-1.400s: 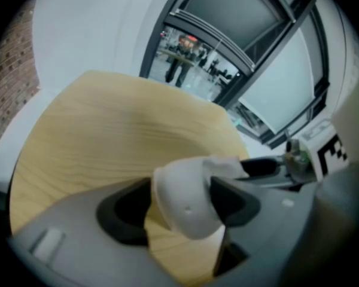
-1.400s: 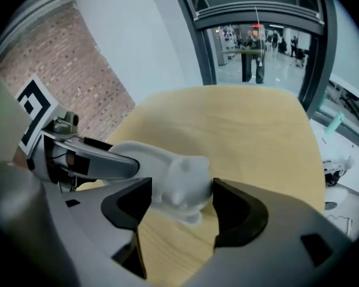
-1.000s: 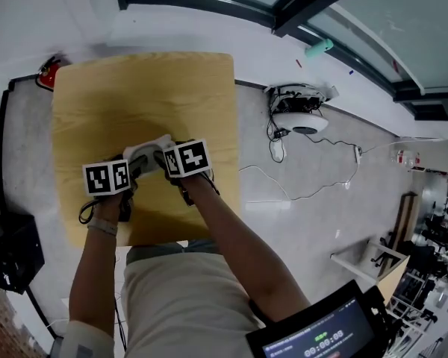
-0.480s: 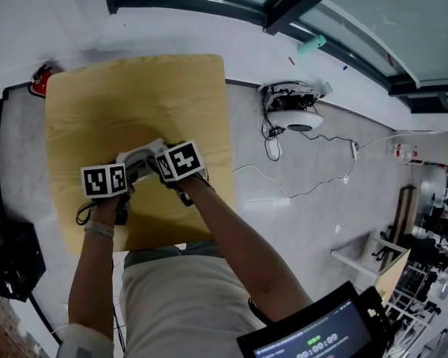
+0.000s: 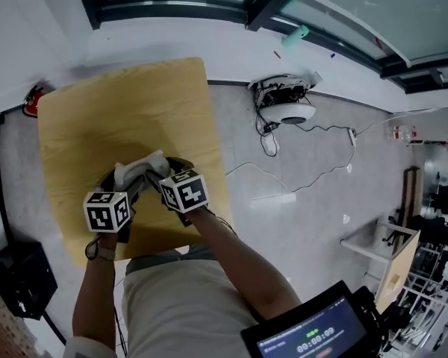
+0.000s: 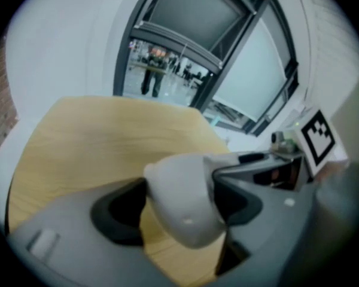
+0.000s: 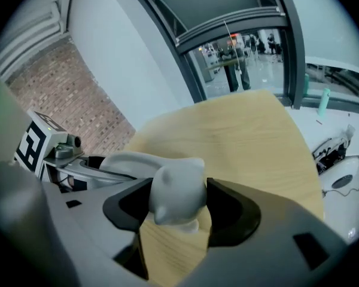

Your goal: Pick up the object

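A white, smooth, animal-shaped figure [image 5: 140, 171] is held above the wooden table [image 5: 119, 110] by both grippers. My left gripper [image 6: 180, 203] is shut on its rounded end [image 6: 182, 202]. My right gripper [image 7: 178, 203] is shut on the other end, which has two small ears [image 7: 176, 187]. In the head view the left gripper [image 5: 123, 189] and right gripper [image 5: 164, 177] meet at the figure near the table's front edge, their marker cubes facing up. The figure's underside is hidden.
The table's top carries nothing else that I can see. To its right on the grey floor lie a white round device [image 5: 287, 110] and trailing cables [image 5: 313, 177]. A black box [image 5: 19, 282] stands at the left. A screen [image 5: 313, 334] sits at the lower right.
Both grippers, still shut on the figure, have tilted their marker cubes and sit slightly lower in the picture. The table has shifted left in the head view as the head moved.
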